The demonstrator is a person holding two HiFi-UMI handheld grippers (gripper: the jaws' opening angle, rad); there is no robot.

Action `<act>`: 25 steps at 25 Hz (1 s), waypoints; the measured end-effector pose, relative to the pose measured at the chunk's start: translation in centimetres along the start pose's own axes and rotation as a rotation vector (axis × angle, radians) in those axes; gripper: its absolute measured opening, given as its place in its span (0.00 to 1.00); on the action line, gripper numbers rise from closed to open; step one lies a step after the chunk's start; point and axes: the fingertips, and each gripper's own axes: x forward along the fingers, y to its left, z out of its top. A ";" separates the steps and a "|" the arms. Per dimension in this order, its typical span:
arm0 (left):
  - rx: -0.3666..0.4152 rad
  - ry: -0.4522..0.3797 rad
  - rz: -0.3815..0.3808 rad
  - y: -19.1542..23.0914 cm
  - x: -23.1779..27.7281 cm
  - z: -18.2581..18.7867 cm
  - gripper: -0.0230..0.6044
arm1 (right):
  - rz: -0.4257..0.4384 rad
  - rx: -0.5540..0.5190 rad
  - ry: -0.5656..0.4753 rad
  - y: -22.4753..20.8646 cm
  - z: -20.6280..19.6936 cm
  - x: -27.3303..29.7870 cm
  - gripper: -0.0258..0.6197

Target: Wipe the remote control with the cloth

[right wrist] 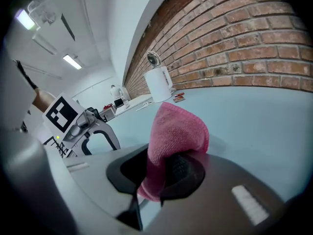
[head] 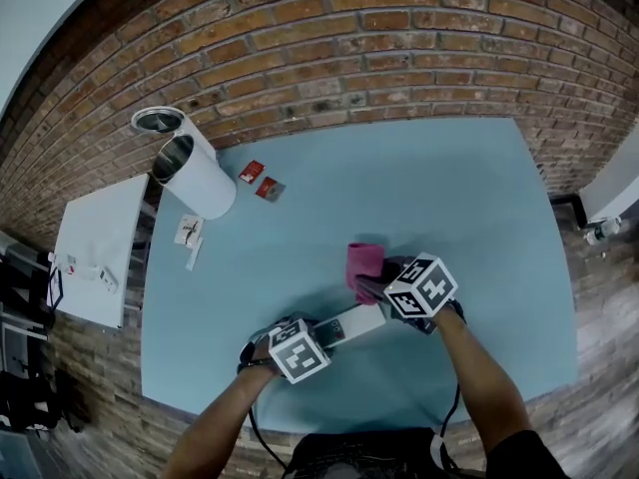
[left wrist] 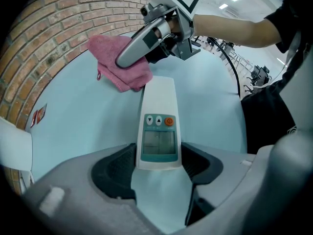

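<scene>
No word, brand or number can be read anywhere. The remote control (left wrist: 157,126) carries only signs: next to its small screen (left wrist: 158,142) there are a down-arrow button (left wrist: 149,121), an up-arrow button (left wrist: 158,121) and an orange button (left wrist: 168,121) with a white power sign. The left marker cube (head: 300,352) and the right marker cube (head: 421,287) show black-and-white square patterns, not letters. The print on the red packets (head: 252,172) is too small to read.

A white remote control (head: 354,323), with a small screen, two arrow keys and an orange button, lies flat at lower centre; a bunched pink cloth (head: 363,264) sits at its far end.
</scene>
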 end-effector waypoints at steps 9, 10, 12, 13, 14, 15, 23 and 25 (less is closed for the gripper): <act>0.002 -0.035 0.023 0.4 -0.4 0.2 0.49 | -0.100 0.065 -0.082 -0.7 -0.4 -2.5 0.14; 0.000 -0.043 0.023 0.4 -0.5 0.2 0.49 | -0.121 0.066 -0.090 -0.6 -0.7 -3.0 0.14; -0.008 -0.045 0.014 0.4 -0.3 0.1 0.48 | -0.157 0.083 -0.120 -0.3 -1.4 -4.1 0.14; -0.016 -0.042 0.008 0.5 -0.3 0.0 0.48 | -0.174 0.102 -0.143 -0.2 -1.6 -4.7 0.14; -0.031 -0.040 -0.002 0.6 -0.3 0.0 0.48 | -0.195 0.126 -0.170 -0.1 -1.9 -5.3 0.14; -0.053 -0.040 -0.017 0.7 -0.4 0.0 0.48 | -0.222 0.154 -0.199 -0.2 -2.3 -6.0 0.14; -0.334 -0.114 -0.249 0.6 -1.2 0.6 0.48 | -0.366 0.335 -0.388 0.6 -5.0 -9.5 0.14; -0.425 -0.150 -0.343 0.3 -1.5 0.9 0.48 | -0.383 0.360 -0.419 1.1 -5.4 -9.7 0.14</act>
